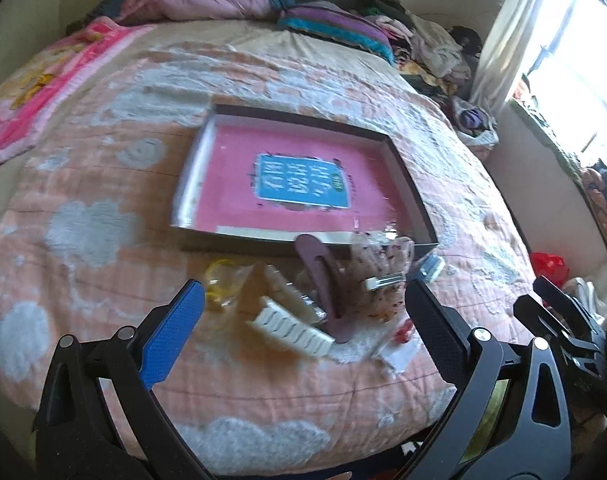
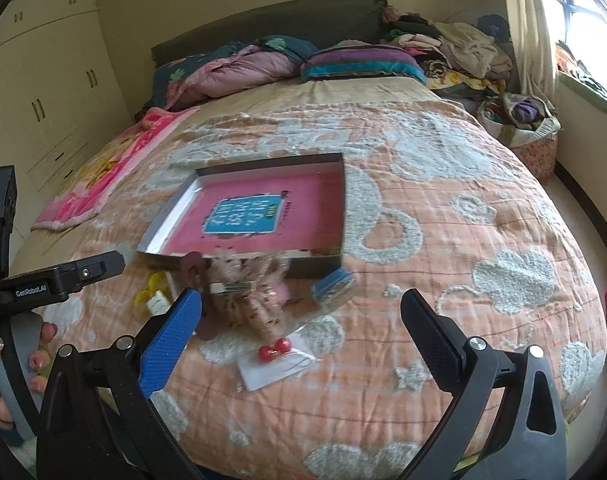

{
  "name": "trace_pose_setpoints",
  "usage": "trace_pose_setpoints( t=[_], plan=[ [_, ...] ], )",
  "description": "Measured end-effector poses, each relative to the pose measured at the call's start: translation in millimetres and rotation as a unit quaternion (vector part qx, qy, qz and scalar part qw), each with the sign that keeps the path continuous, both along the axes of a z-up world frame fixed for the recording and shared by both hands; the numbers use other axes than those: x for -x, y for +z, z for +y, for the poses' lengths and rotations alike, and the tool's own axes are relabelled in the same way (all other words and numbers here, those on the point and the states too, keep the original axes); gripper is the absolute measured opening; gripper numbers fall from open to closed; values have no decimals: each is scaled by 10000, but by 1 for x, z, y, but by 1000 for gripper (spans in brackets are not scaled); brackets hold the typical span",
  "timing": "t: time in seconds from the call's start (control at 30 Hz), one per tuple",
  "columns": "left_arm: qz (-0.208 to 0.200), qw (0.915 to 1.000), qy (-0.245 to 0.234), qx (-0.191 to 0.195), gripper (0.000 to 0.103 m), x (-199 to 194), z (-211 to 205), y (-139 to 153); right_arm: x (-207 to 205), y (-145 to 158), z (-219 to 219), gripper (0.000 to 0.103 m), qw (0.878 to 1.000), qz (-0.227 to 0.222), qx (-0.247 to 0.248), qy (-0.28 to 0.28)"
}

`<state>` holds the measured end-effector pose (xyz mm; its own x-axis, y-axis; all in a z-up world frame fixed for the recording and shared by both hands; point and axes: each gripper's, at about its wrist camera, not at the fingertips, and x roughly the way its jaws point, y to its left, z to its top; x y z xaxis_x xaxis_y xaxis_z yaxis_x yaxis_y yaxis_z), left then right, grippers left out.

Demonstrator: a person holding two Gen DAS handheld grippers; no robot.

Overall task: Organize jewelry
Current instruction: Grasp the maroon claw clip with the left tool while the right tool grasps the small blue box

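Observation:
A shallow dark box (image 1: 407,184) (image 2: 342,184) with a pink floor and a blue label lies on the bed. A heap of hair and jewelry items rests against its near wall: a white claw clip (image 1: 291,326), a maroon clip (image 1: 323,280) (image 2: 191,264), a yellow ring (image 1: 219,276) (image 2: 153,284), a floral bagged piece (image 1: 379,264) (image 2: 259,292), a small blue packet (image 1: 431,268) (image 2: 333,285). Red bead earrings (image 2: 273,349) sit on a white card (image 2: 275,368). My left gripper (image 1: 303,312) hangs open just above the heap. My right gripper (image 2: 301,320) is open over the card.
The bed carries a peach quilt with grey cloud shapes (image 2: 463,240). Pillows and folded blankets (image 2: 287,64) pile at the headboard, clothes (image 2: 463,48) at the far right. A wardrobe (image 2: 43,80) stands left, a window (image 1: 575,60) right. A hand (image 2: 7,368) holds the left gripper's handle.

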<state>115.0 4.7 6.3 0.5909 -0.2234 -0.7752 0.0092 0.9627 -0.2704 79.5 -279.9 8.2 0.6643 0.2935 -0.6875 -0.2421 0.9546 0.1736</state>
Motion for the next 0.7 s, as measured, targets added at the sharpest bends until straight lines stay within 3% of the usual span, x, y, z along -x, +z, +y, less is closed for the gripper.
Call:
trace_pose_setpoints(
  t=[0.07, 0.17, 0.47, 0.7],
  plan=[
    [49, 9997, -147, 164, 94, -7, -4, -7, -6, -4, -5, 99, 10000, 17, 44, -68],
    [96, 9997, -220, 108, 93, -15, -10, -15, -14, -11, -15, 99, 9997, 80, 99, -188],
    [463, 9976, -430, 273, 61, -32, -17, -45, -43, -52, -33, 99, 9977, 591, 93, -310],
    [543, 9962, -466, 488, 48, -41, -19, -57, -47, -68, -34, 99, 9969, 723, 152, -282]
  ],
)
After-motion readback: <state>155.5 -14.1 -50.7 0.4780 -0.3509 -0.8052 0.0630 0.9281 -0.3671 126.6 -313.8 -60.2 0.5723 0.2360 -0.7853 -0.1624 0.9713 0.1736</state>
